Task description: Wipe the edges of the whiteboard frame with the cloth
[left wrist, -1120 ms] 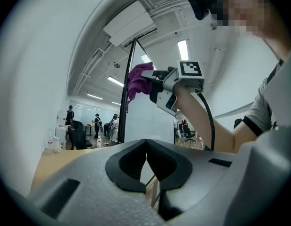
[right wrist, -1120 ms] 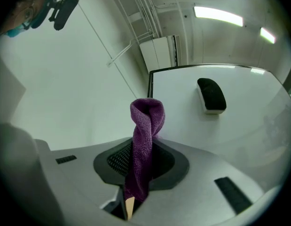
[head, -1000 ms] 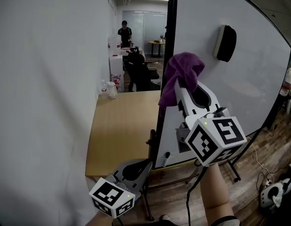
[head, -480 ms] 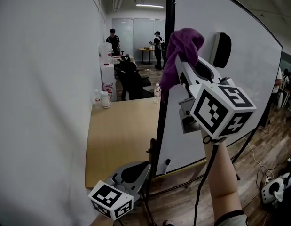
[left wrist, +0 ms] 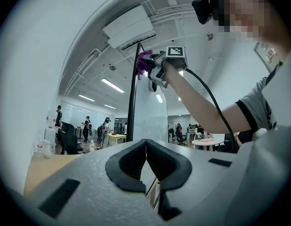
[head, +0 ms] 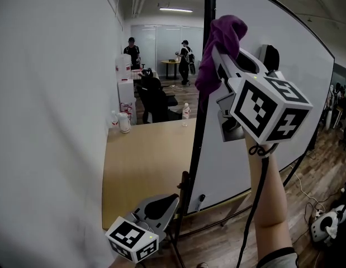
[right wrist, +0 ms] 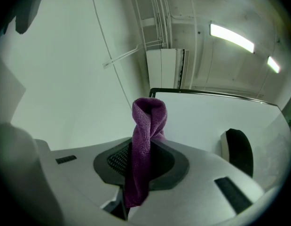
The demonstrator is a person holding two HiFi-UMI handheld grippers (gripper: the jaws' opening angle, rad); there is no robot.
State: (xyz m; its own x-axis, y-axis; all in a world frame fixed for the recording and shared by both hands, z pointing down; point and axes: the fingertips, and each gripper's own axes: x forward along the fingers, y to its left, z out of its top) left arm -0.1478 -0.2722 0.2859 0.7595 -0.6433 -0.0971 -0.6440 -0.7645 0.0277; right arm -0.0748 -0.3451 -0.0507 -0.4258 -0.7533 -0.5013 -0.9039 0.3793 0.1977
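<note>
A purple cloth point(head: 220, 46) is pinched in my right gripper point(head: 227, 43), which is raised high against the whiteboard's black left frame edge point(head: 203, 88). In the right gripper view the cloth point(right wrist: 146, 140) stands up from between the jaws, below the board's top frame point(right wrist: 206, 93). The left gripper view shows the cloth point(left wrist: 144, 62) at the frame's upper part. My left gripper point(head: 167, 202) hangs low by the board's bottom corner, shut and empty, its pads point(left wrist: 131, 161) pressed together.
A black eraser point(head: 269, 57) clings to the whiteboard point(head: 290, 105). A wooden table point(head: 142, 161) with a jug point(head: 124, 121) and bottle point(head: 185, 113) sits behind the board, beside a white wall point(head: 50, 121). People stand in the far room point(head: 131, 49). Cables lie on the floor point(head: 323, 228).
My right gripper has climbed up the left frame edge with the cloth, from mid-height to near the top. The left gripper has stayed low.
</note>
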